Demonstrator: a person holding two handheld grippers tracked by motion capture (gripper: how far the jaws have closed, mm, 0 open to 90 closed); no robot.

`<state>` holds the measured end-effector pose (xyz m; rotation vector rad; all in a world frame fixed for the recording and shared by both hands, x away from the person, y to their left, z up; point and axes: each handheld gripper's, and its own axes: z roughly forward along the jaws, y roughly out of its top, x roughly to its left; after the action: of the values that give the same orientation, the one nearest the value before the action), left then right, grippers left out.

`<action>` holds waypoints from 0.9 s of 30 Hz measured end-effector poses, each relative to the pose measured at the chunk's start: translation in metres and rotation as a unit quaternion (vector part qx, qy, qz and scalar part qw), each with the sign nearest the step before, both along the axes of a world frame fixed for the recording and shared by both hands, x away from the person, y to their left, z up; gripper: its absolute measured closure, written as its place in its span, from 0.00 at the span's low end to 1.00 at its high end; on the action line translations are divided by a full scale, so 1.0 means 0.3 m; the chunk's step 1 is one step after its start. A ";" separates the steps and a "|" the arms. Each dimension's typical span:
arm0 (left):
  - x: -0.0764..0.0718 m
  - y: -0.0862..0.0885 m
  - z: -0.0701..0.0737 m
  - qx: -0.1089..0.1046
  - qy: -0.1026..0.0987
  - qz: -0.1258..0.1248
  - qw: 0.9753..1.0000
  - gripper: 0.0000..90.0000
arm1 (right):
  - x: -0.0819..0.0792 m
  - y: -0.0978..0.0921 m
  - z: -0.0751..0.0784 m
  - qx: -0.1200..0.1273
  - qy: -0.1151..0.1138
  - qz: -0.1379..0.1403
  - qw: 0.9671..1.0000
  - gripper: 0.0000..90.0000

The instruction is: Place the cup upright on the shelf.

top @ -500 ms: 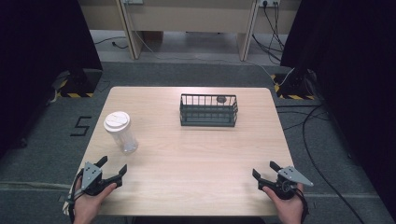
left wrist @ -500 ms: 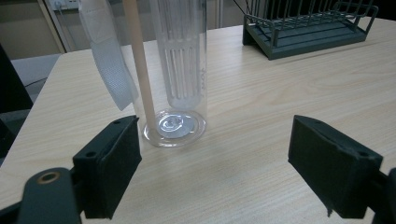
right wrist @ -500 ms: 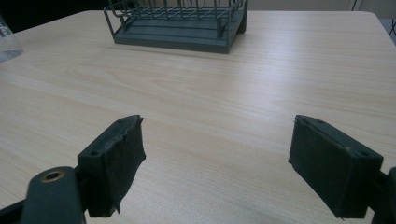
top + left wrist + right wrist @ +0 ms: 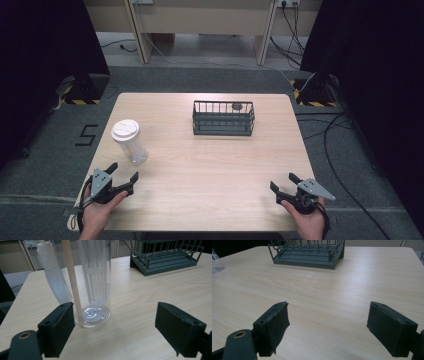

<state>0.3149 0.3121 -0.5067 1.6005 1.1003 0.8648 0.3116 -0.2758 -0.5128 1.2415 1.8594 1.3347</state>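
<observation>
Little is differing from the earlier frame: the left gripper [image 4: 121,175] is sitting a touch closer to the clear bottle [image 4: 130,142] than it was half a second ago, while the right gripper [image 4: 284,183] is keeping to the same spot in the lower right of the high view. The bottle and the dark wire basket [image 4: 223,118] are standing where they stood.

Both grippers are spread wide with nothing between their jaws. In the high view the left one is lying at the lower left of the wooden table [image 4: 210,165], just below the bottle; the basket is sitting in the upper middle of the frame, well apart from both grippers.

In the left gripper view the bottle [image 4: 95,280] is rising in the upper middle of the frame, beyond the gap between the jaws, and its top is being cut off by the frame edge. A white ribbed insert is showing through its wall, along with a pale rod; a white strap is hanging beside it. The basket [image 4: 165,255] is cut off at the upper right.

In the right gripper view the basket [image 4: 308,253] is sitting at the top, its upper part cropped. A small dark round thing [image 4: 237,106] is lying at the basket's far rim in the high view, too small to identify.
</observation>
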 end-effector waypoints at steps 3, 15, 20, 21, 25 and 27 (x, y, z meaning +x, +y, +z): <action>0.011 0.004 0.000 -0.001 0.001 0.003 1.000 0.17 | 0.000 0.001 0.000 0.001 0.000 0.000 1.000 0.20; 0.096 0.018 -0.006 0.005 0.006 0.018 1.000 0.16 | -0.001 0.002 0.000 0.005 0.004 -0.001 1.000 0.20; 0.131 0.012 -0.011 0.012 0.008 0.019 1.000 0.16 | 0.002 0.000 0.000 0.002 0.003 0.002 1.000 0.20; 0.139 0.011 -0.012 0.013 0.008 0.019 1.000 0.16 | 0.002 0.001 0.000 0.002 0.003 0.002 1.000 0.20; 0.166 0.006 -0.010 0.016 0.008 0.024 1.000 0.16 | 0.001 0.001 0.000 0.004 0.004 0.001 1.000 0.20; 0.178 0.004 -0.008 0.019 0.007 0.024 1.000 0.16 | 0.001 0.001 0.000 0.004 0.005 0.001 1.000 0.20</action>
<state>0.3682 0.3134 -0.5092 1.6185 1.1425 0.9121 0.3119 -0.2755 -0.5129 1.2531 1.8630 1.3411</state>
